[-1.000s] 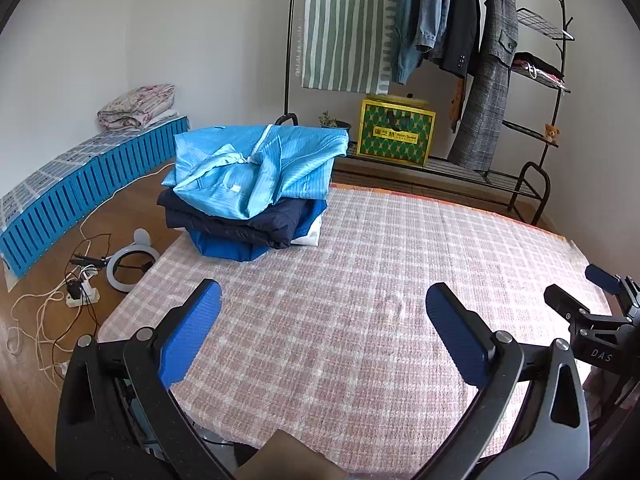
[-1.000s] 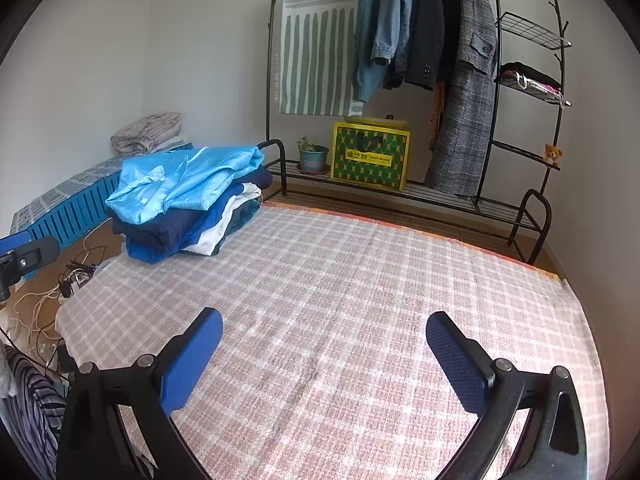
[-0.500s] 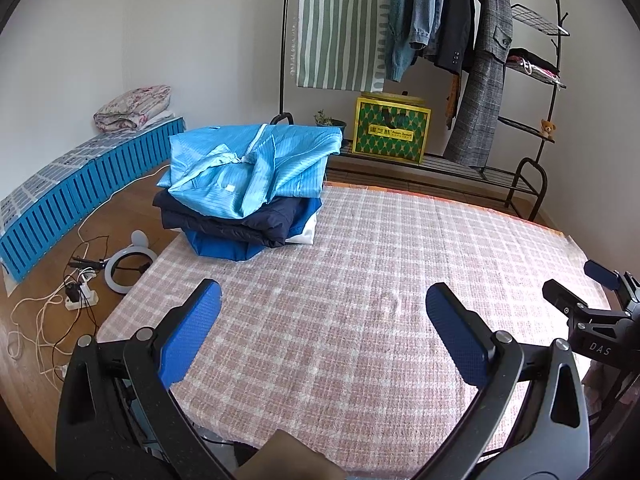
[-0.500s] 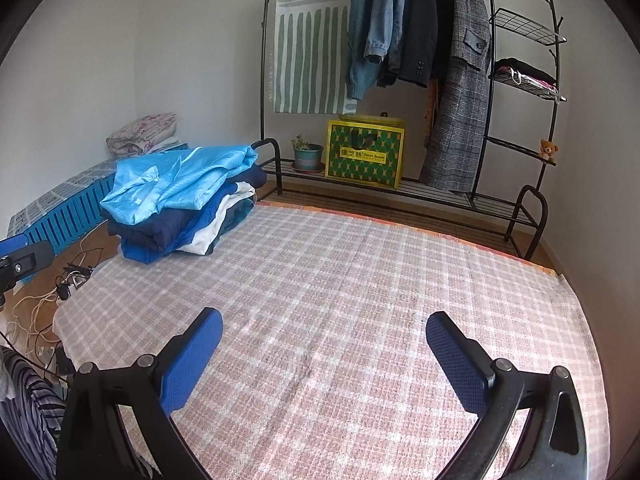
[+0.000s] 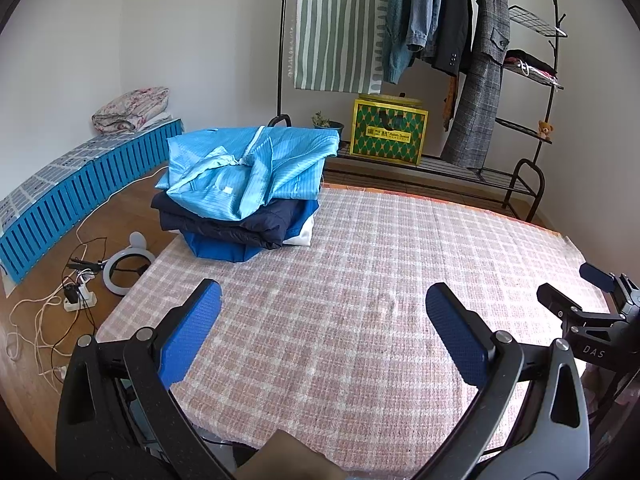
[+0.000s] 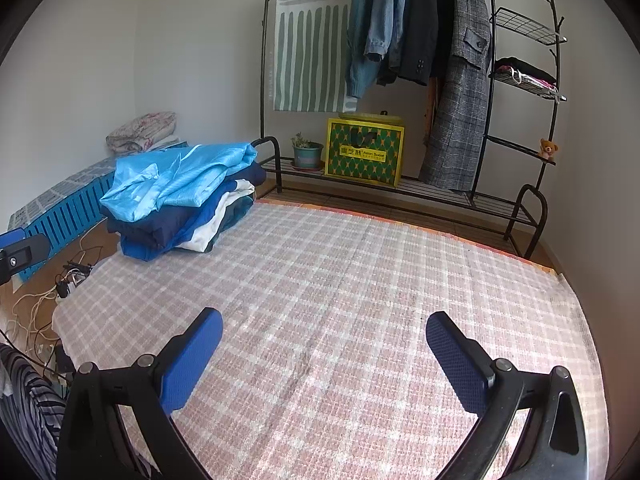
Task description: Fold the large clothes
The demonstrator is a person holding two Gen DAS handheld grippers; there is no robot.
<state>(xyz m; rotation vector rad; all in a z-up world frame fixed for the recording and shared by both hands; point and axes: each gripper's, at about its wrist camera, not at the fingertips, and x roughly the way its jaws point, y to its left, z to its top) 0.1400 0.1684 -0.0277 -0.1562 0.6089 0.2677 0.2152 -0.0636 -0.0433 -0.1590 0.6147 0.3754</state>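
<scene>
A stack of folded clothes (image 5: 244, 184), light blue garment on top, dark navy and blue ones beneath, sits at the far left corner of the pink checked mat (image 5: 360, 280); it also shows in the right wrist view (image 6: 180, 192). My left gripper (image 5: 320, 332) is open and empty above the mat's near side. My right gripper (image 6: 320, 352) is open and empty above the mat; its tip shows at the right edge of the left wrist view (image 5: 576, 296). A striped garment (image 6: 28, 400) hangs at the lower left of the right wrist view.
A black clothes rack (image 6: 400, 40) with hanging coats and a striped cloth stands behind the mat, with a yellow-green box (image 6: 364, 152) and a potted plant on its shelf. Blue crates (image 5: 80, 184), a ring light (image 5: 124, 268) and cables lie on the floor at left.
Both grippers have tilted slightly, so the scene sits a little lower in view. Both stay open and empty; the clothes stack has not moved.
</scene>
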